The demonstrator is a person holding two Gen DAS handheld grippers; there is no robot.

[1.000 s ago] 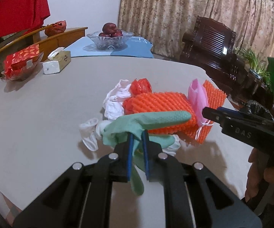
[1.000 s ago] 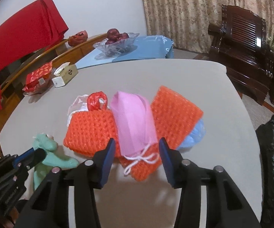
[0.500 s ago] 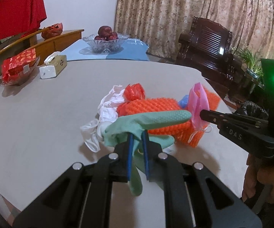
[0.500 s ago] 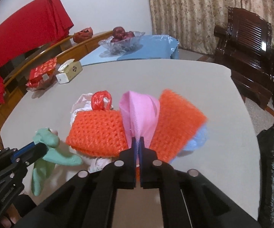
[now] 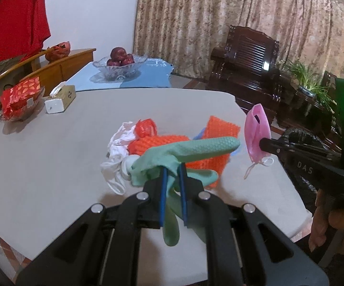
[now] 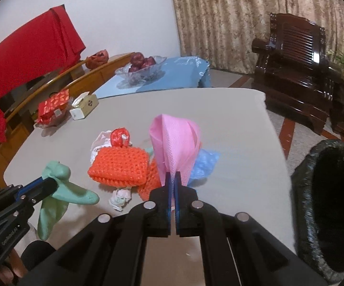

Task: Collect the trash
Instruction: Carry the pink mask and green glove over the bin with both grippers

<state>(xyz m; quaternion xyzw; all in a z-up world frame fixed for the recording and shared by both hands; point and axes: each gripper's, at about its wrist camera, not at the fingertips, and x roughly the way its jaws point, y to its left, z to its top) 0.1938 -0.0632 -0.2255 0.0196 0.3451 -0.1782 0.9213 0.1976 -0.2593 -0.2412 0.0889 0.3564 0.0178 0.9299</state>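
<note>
The left gripper (image 5: 172,178) is clamped on a green rubber glove (image 5: 195,147), and the right gripper (image 6: 172,178) pinches a pink face mask (image 6: 174,147), both clear of the table (image 6: 231,124). Carrying them well probably means keeping both grips tight over to the black bin bag (image 6: 315,190) at the right, since orange foam netting (image 6: 119,164) and crumpled tissues (image 6: 120,196) remain behind.

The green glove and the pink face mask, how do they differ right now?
The green glove is rubbery with a textured finger, and limp fingers dangle from the left gripper; the pink face mask is thin fabric with white ear loops, standing folded above the right gripper. The glove looks longer than the mask. Both are pinched in shut grippers, lifted off the table.
</note>
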